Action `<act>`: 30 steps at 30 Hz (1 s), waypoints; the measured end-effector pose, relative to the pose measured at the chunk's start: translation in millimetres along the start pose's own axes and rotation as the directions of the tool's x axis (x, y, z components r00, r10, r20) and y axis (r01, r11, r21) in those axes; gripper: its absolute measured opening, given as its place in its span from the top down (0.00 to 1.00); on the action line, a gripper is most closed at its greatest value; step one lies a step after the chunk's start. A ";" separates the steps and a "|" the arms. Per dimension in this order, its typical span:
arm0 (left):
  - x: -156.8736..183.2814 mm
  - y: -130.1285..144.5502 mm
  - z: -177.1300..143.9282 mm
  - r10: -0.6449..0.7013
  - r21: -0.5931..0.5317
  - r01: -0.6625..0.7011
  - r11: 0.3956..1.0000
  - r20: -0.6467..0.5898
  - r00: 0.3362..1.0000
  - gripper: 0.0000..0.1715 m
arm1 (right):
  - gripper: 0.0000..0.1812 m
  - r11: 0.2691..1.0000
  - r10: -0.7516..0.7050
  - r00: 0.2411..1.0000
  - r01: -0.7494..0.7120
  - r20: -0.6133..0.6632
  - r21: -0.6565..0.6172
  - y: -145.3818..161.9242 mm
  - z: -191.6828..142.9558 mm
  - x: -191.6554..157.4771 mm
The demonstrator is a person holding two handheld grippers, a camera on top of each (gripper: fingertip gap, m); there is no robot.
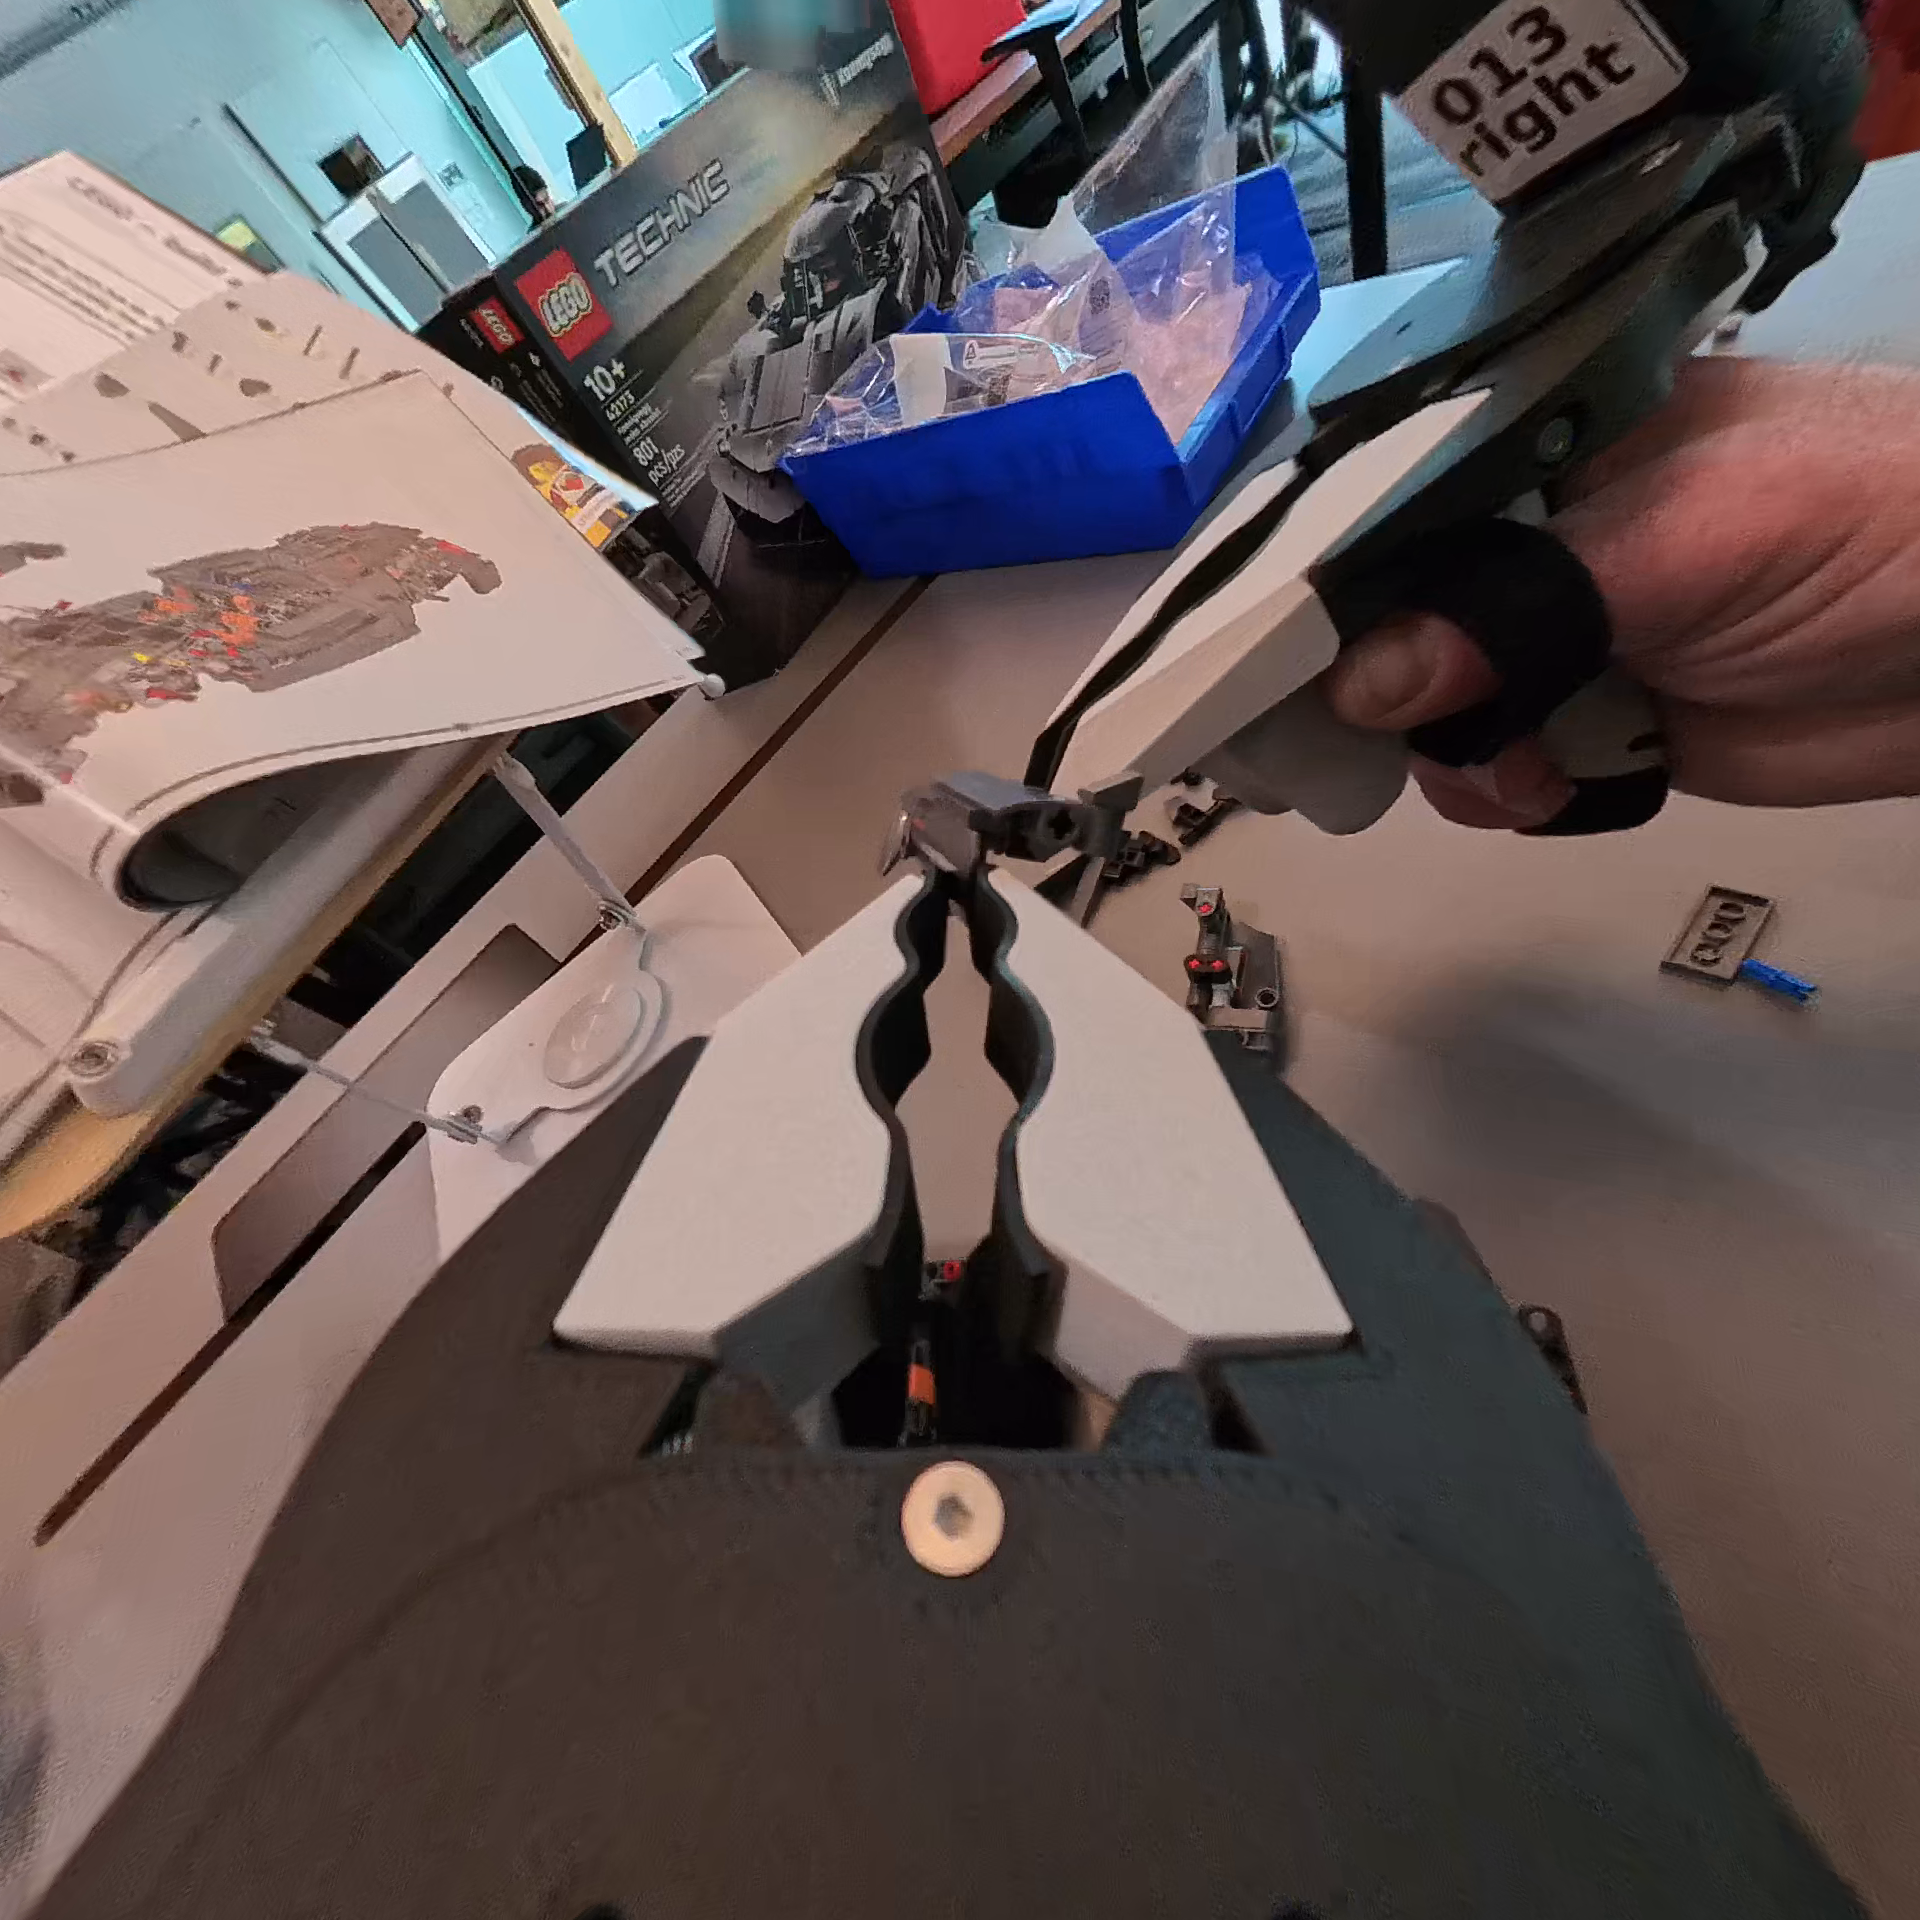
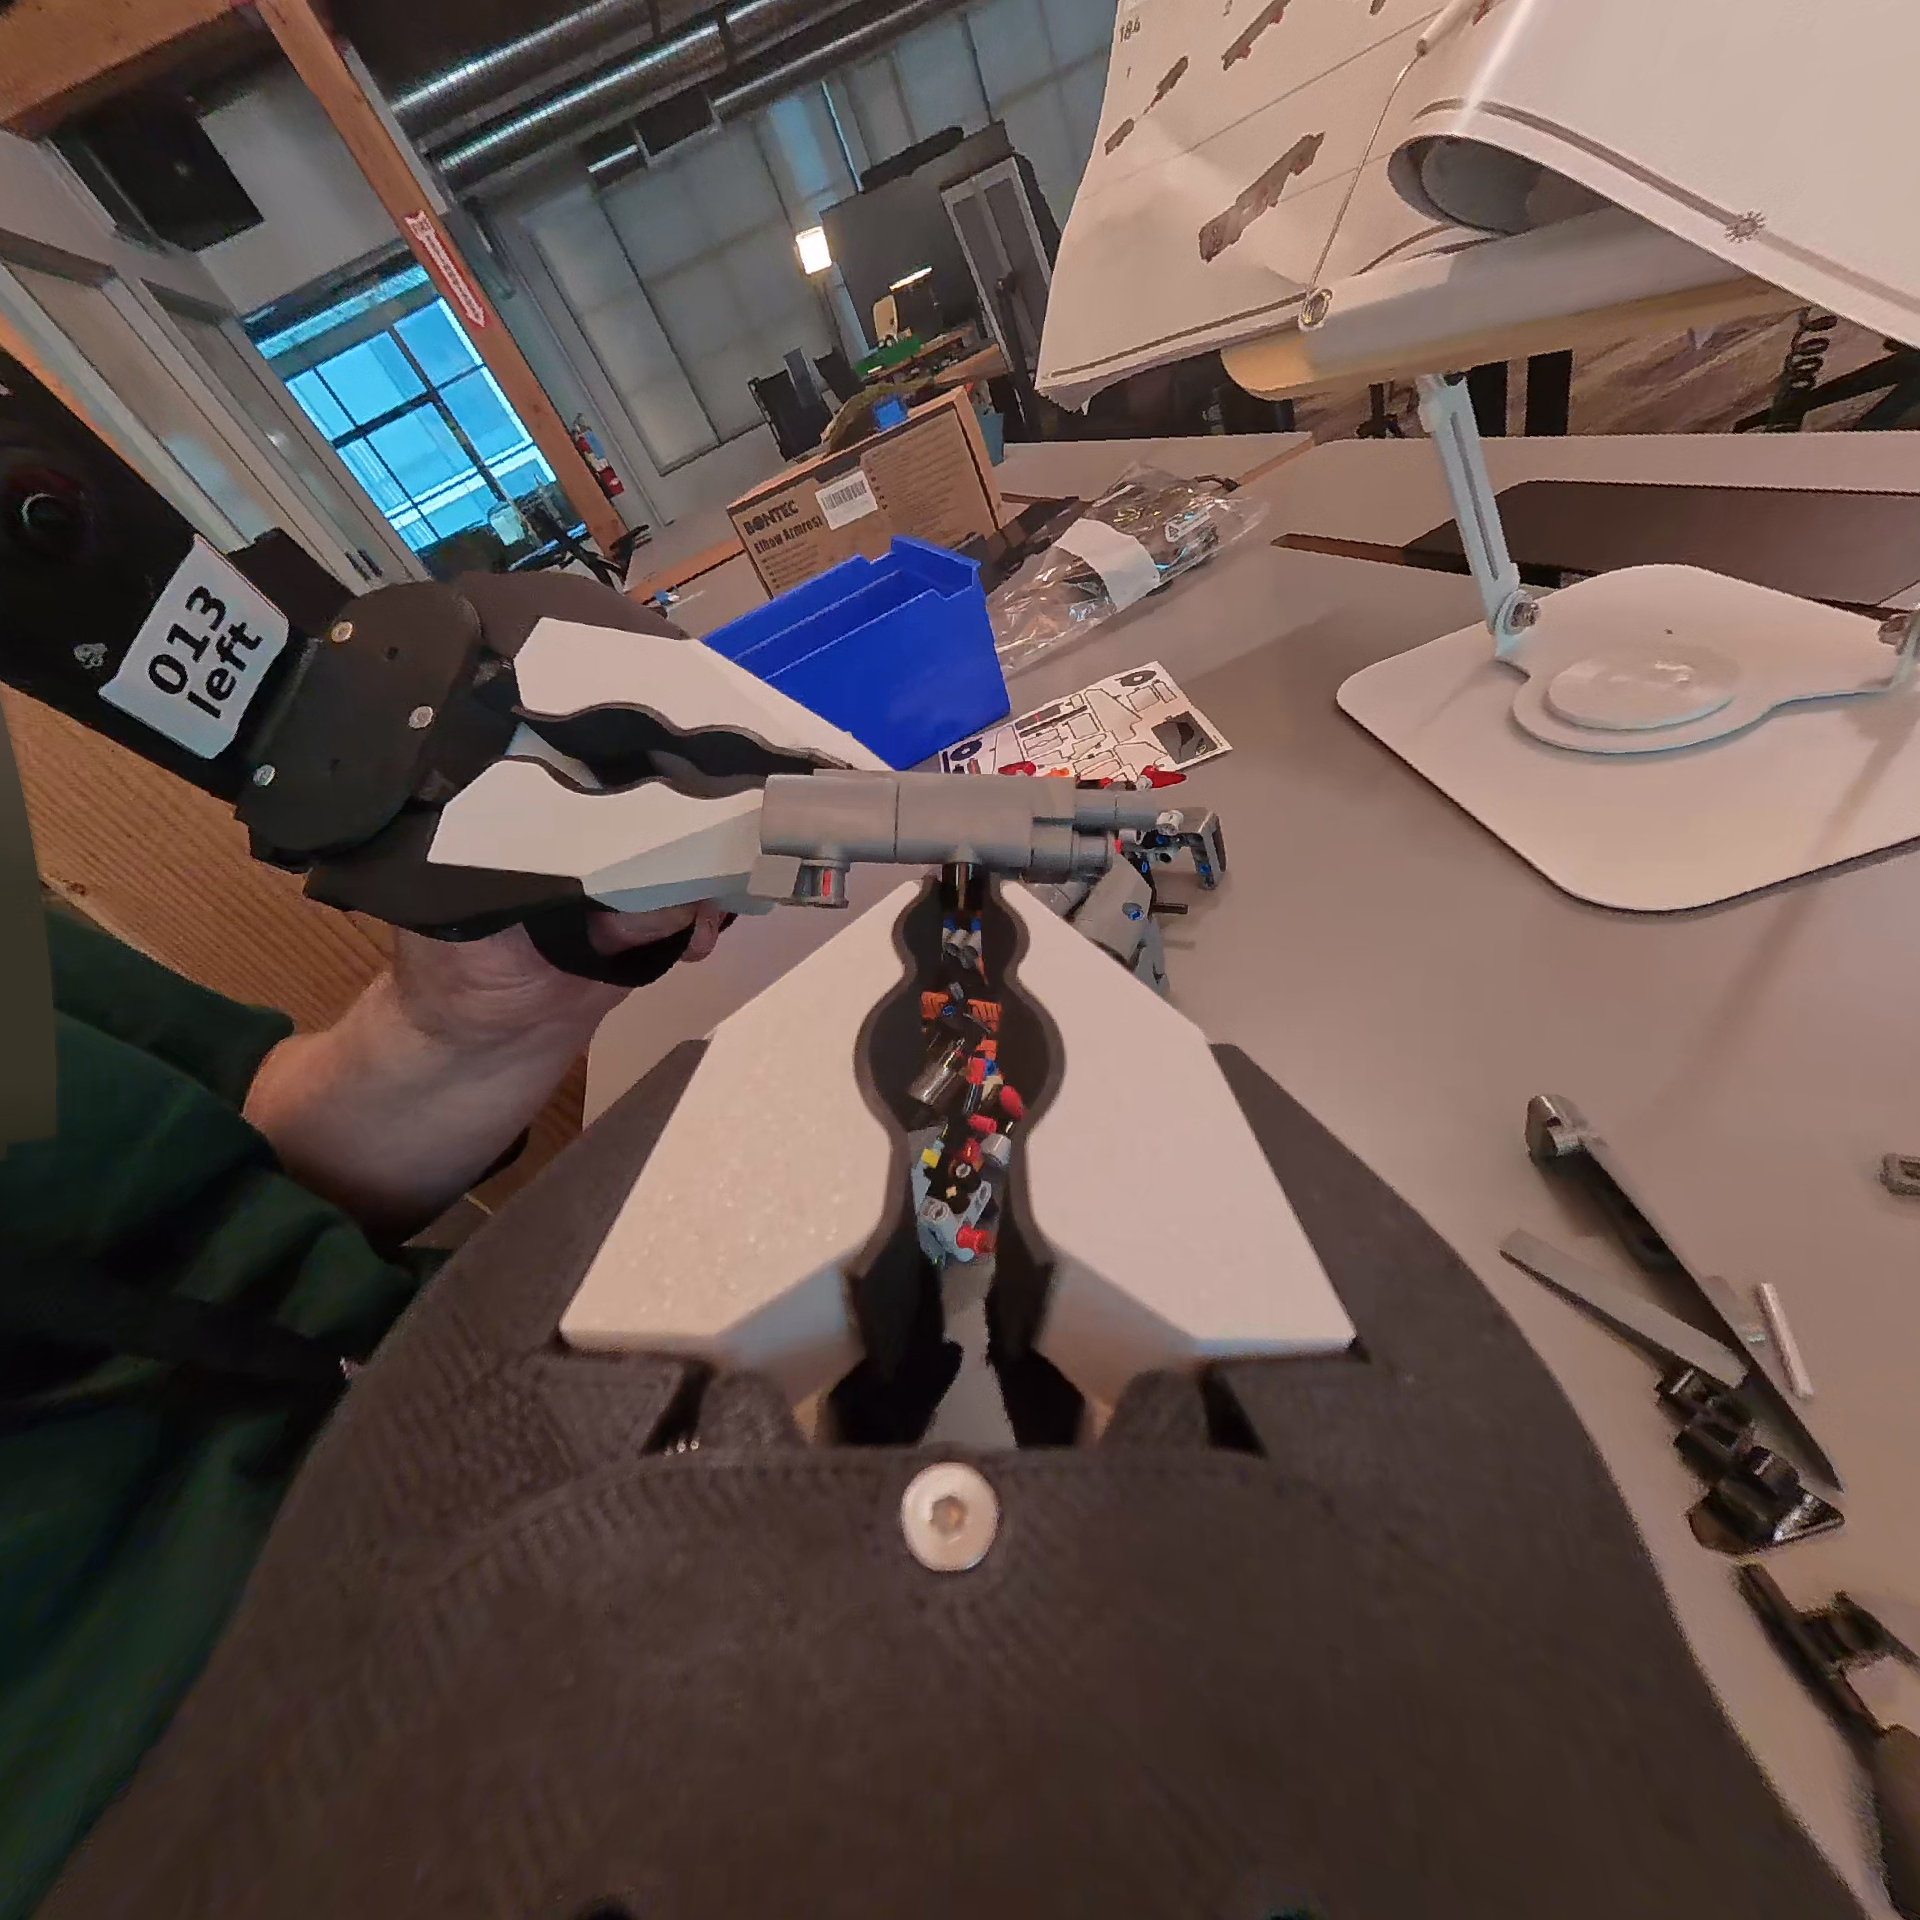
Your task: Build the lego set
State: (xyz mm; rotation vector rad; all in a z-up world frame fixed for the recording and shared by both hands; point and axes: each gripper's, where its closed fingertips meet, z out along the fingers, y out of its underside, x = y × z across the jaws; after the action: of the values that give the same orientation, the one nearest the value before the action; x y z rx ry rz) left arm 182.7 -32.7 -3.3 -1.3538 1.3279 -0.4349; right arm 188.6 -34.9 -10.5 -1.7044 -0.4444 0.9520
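A grey Lego assembly is held in the air above the grey table between both grippers. My left gripper is shut on its near end. The right gripper comes in from the right, held by a hand, and pinches the other end. In the right wrist view the assembly lies crosswise just past my right gripper, which is shut on a thin dark pin under it. The left gripper grips its left end.
An open instruction booklet rests on a white stand. A Lego box and a blue bin with plastic bags stand behind. Loose parts lie on the table, a small colourful pile, and dark pieces at the right. Less than 4 cm separates the two grippers' tips.
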 end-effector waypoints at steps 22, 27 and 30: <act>25.3 -5.2 -7.2 -0.543 -0.088 0.612 0.786 -0.571 0.616 1.00 | 0.78 0.955 -0.155 0.954 0.211 0.257 -0.208 13.6 -18.8 -26.8; 33.6 -5.3 -7.5 -0.530 -0.107 0.592 0.799 -0.591 0.608 1.00 | 0.79 0.977 -0.095 0.949 0.148 0.301 -0.156 9.2 -20.4 -34.2; 39.2 -7.7 -7.0 -0.520 -0.112 0.584 0.804 -0.610 0.598 1.00 | 0.85 0.977 -0.100 0.948 0.152 0.302 -0.152 11.8 -19.4 -34.4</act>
State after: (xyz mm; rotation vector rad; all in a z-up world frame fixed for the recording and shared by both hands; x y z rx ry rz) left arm 191.7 -71.5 -11.3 -1.5994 1.3316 -1.4764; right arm 180.8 -75.2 -6.7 -1.6697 -0.8453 1.1022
